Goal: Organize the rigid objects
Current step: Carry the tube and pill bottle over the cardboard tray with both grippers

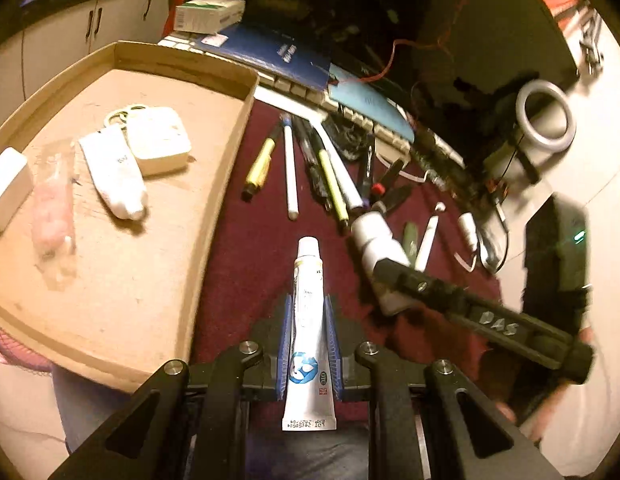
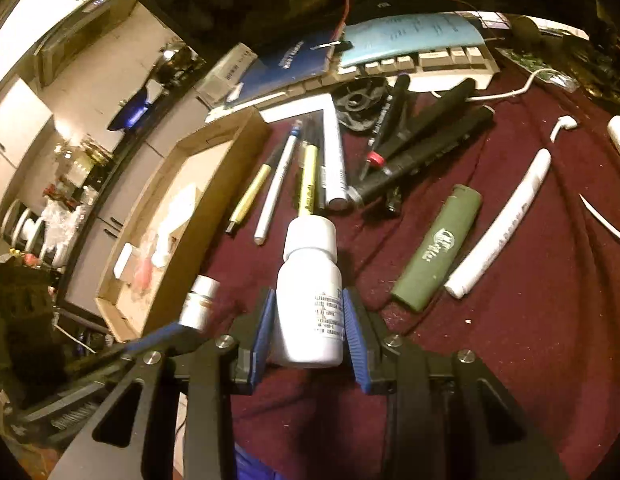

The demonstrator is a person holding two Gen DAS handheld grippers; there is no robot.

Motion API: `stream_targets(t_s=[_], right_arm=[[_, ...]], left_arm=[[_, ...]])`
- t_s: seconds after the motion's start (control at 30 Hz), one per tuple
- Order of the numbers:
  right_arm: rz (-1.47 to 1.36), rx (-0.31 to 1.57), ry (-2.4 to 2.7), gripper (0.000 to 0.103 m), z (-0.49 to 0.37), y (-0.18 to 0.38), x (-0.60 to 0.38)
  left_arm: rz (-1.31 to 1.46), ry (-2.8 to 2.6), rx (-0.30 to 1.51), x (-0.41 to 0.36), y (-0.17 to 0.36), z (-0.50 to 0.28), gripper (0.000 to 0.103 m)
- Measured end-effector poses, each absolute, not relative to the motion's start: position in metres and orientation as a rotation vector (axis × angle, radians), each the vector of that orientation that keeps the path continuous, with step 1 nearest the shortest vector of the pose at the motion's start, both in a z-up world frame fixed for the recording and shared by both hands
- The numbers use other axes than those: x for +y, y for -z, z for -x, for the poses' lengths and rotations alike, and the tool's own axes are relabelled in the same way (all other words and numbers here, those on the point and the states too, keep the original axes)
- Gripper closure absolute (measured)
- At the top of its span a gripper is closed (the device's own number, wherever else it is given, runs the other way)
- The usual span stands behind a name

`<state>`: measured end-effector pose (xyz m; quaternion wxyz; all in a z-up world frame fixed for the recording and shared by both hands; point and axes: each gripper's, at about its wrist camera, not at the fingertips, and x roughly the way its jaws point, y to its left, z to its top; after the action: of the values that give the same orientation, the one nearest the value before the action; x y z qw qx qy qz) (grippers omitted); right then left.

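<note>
While the left tool [image 1: 308, 344] clamps the tube [image 1: 308, 320], the bottle [image 2: 310, 300] sits between the right tool [image 2: 310, 324]

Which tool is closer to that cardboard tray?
Left. The left tool, gripping a tube, is right beside the cardboard tray; the right tool, around a white bottle, sits farther off.

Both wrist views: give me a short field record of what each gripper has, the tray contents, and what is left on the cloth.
left gripper: shut on tube
right gripper: jaws around white bottle, pads at its sides
cardboard tray: holds a squeezed tube, white boxes, a pink packet
red cloth: pens, green lighter, white marker
</note>
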<state>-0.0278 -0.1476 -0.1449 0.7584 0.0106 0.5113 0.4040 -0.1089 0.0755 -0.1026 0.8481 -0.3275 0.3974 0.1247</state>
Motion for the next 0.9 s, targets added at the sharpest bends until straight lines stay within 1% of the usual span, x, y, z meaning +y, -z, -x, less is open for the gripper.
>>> stream_targets(t_s=[0.13,0.33,0.43,0.63,0.9], right_arm=[[-0.088,1.146,-0.901,0.069,0.028,0.145,-0.152],[-0.136,1.058,-1.026,0.069,0.042,0.112,-0.136],[-0.119,1.026,-1.102,0.069,0.047,0.099,-0.108],[-0.058,1.003,-1.180,0.069,0.048,0.094,-0.047],[-0.020,1.058,-1.123,0.069,0.002,0.109,0.036]], left_arm=[[0.723,-0.289,0.804,0.089,0.090,0.123,0.087],[0.706,-0.420,0.740,0.123,0.063,0.145,0.087],[0.706,-0.512,0.738,0.148,0.061,0.150,0.087],[0.711,-0.593,0.751,0.193,0.064,0.145,0.087],[0.693,-0.645,0.797,0.254,0.076,0.113,0.087]])
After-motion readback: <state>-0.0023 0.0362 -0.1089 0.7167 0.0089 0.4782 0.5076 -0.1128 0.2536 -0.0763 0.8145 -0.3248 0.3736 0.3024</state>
